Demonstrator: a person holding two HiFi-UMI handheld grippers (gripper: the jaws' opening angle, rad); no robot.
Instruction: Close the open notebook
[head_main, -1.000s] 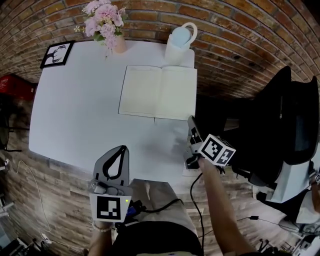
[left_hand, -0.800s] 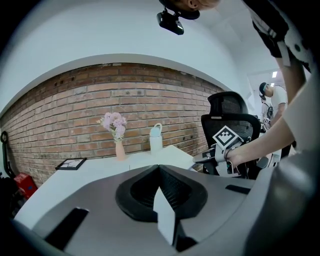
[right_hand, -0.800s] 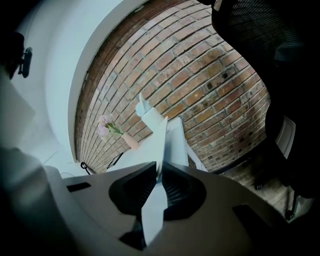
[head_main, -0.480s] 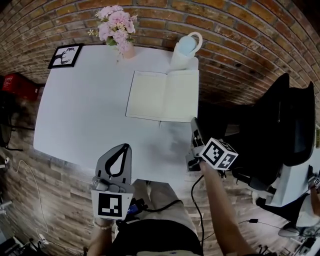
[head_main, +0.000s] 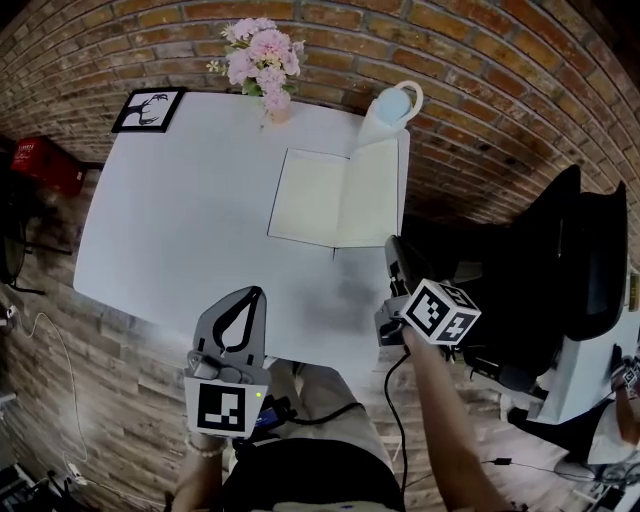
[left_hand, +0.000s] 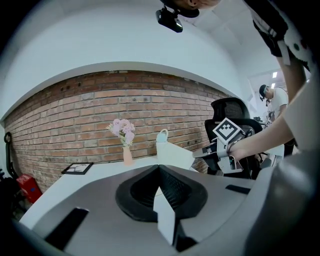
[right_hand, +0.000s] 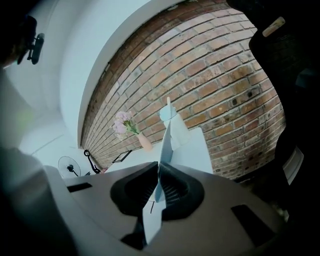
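Your right hand-held gripper (head_main: 392, 248) has just been closing and pinches the near right corner of the notebook (head_main: 318, 195). The notebook lies at the far right of the white surface (head_main: 180, 220), its right half tilted up and its left half flat. Your left hand-held gripper (head_main: 246, 296) hangs over the near edge, well apart from the notebook, jaws pressed together on nothing.
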